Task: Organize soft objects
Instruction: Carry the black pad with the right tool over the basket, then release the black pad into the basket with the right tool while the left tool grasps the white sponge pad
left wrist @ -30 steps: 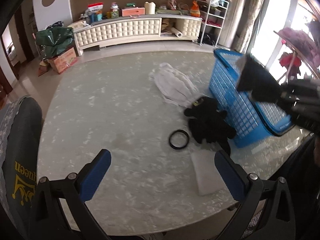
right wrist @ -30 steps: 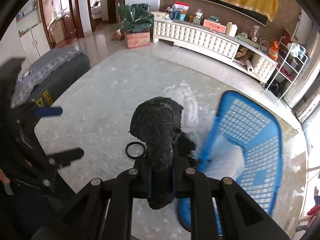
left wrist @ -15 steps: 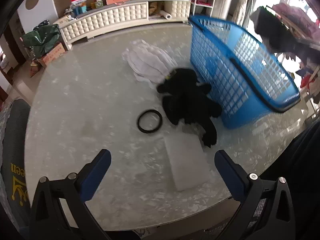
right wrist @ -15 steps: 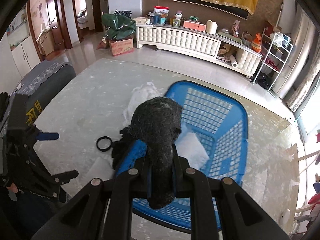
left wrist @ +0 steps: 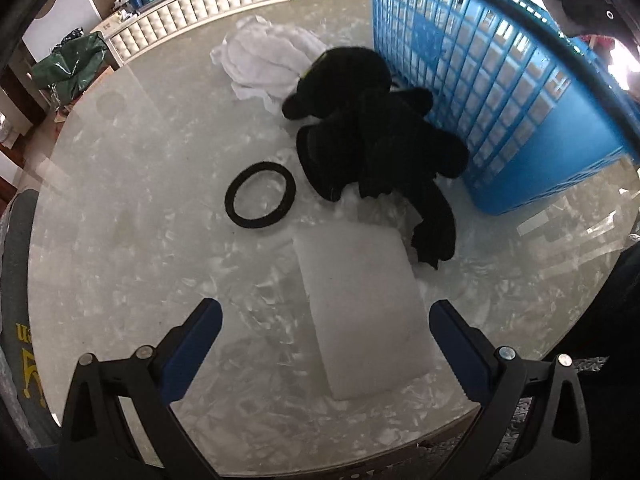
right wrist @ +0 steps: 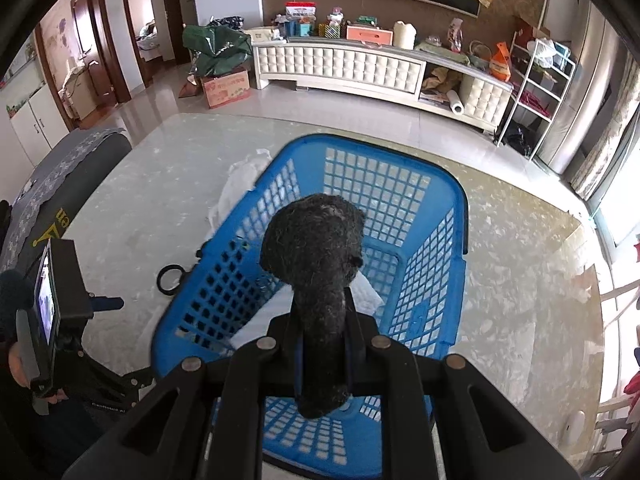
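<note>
My right gripper (right wrist: 322,344) is shut on a black fuzzy soft object (right wrist: 316,240) and holds it above the open blue basket (right wrist: 440,240). White soft items (right wrist: 366,294) lie inside the basket. My left gripper (left wrist: 324,336) is open and empty, low over a white foam pad (left wrist: 360,304) on the marble table (left wrist: 120,184). Beyond the pad lie a black plush toy (left wrist: 372,140), a black ring band (left wrist: 260,194) and a white cloth (left wrist: 268,60). The basket (left wrist: 500,80) stands to the right of the plush.
A grey chair back (left wrist: 16,280) stands at the table's left edge. A white sideboard (right wrist: 340,64) with clutter runs along the far wall. A wire shelf rack (right wrist: 540,84) stands by the window at the right.
My right gripper has carried the black soft object from beside the basket to above its middle. My left gripper has moved forward and lower toward the white foam pad.
</note>
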{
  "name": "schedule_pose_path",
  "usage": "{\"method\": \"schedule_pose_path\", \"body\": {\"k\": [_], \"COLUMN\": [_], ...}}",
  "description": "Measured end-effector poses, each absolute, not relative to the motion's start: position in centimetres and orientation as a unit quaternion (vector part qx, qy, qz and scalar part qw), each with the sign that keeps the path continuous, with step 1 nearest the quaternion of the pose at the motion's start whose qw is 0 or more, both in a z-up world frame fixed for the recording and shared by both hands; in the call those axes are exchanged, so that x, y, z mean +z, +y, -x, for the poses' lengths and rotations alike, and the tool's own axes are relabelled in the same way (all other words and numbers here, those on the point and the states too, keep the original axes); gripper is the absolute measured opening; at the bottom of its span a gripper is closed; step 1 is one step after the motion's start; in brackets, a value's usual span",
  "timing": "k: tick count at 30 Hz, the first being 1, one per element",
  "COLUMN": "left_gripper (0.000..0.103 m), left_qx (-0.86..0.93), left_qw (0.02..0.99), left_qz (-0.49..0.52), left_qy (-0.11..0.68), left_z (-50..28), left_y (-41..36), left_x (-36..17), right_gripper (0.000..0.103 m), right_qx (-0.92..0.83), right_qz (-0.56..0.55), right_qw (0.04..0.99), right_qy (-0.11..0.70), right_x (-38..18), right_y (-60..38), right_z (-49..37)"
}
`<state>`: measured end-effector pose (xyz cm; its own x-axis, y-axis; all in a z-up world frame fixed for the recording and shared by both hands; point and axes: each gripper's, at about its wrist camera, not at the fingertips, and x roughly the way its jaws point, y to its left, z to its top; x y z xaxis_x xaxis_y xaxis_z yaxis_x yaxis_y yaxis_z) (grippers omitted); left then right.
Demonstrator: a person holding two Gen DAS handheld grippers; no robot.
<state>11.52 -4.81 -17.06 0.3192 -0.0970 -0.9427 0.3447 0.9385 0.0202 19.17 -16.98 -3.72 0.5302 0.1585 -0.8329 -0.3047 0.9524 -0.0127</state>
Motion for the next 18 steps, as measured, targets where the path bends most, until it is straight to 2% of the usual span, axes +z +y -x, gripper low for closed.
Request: {"method": "schedule_pose_path", "body": {"k": [8,9,10,14,16,18], "left_gripper": [0.103,0.1,0.092,0.082,0.067,0.061], "left_qx": [-0.14,-0.141,-0.14,-0.133,-0.13,-0.131], "left_qw": [0.795,0.794,0.792,0.784,0.785,0.788], "left_qz": [-0.106,-0.106,-0.106,-0.103,-0.098,-0.097], "left_qy": [0.581,0.582,0.584,0.597,0.597,0.593], "left_z": [-11.9,-11.9,-11.9,-12.0,-12.1,-12.0], "left_y": [-5.1,-5.2,-5.3,-5.3,-5.0,-4.7], "left_x": [-18.4,-18.6,-18.7,-19.9,-19.9,-19.7], "right_gripper": [0.014,0.014,0.014,0.014,0.014,0.014], "right_qx": [0.106,0.096,0.092,0.083,0.077,0.073], "right_qz": [0.082,0.085,0.089,0.099,0.104,0.108], "right_qw": [0.857,0.855,0.852,0.844,0.84,0.835], "right_qy": [0.498,0.503,0.508,0.52,0.526,0.534], "right_x": [-5.4,-5.5,-5.7,-6.3,-6.7,-7.2], "right_y": [-17.8,-17.8,-17.7,-17.5,-17.6,-17.6], "right_z": [-21.4,-21.8,-22.2,-23.9,-24.8,-25.3]}}
